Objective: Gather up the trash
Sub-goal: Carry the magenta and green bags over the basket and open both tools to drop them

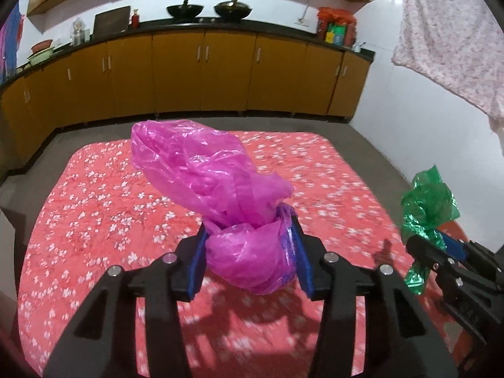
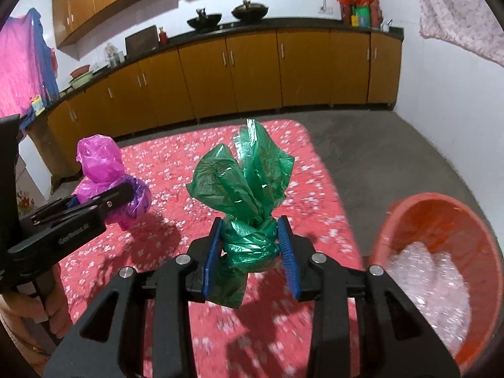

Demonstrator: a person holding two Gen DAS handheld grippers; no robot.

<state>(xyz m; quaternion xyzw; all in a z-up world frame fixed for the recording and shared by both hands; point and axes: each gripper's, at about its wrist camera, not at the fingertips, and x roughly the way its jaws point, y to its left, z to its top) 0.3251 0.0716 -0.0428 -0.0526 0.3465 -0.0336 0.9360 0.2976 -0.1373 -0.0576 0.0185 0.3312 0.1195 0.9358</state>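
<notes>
My left gripper (image 1: pixel 249 230) is shut on a crumpled pink plastic bag (image 1: pixel 217 182) and holds it above the red flowered cloth (image 1: pixel 94 208). My right gripper (image 2: pixel 250 233) is shut on a crumpled green plastic bag (image 2: pixel 249 176), also held above the cloth. In the left wrist view the green bag (image 1: pixel 425 204) and right gripper (image 1: pixel 441 245) show at the right edge. In the right wrist view the pink bag (image 2: pixel 104 167) and left gripper (image 2: pixel 104 201) show at the left. A red basin (image 2: pixel 447 220) with clear plastic inside stands on the floor to the right.
The cloth lies on a grey floor (image 2: pixel 362 148). Yellow kitchen cabinets (image 1: pixel 201 72) with a dark counter run along the back. A white wall (image 2: pixel 447 94) is on the right, with a patterned cloth (image 1: pixel 453 37) hanging over it.
</notes>
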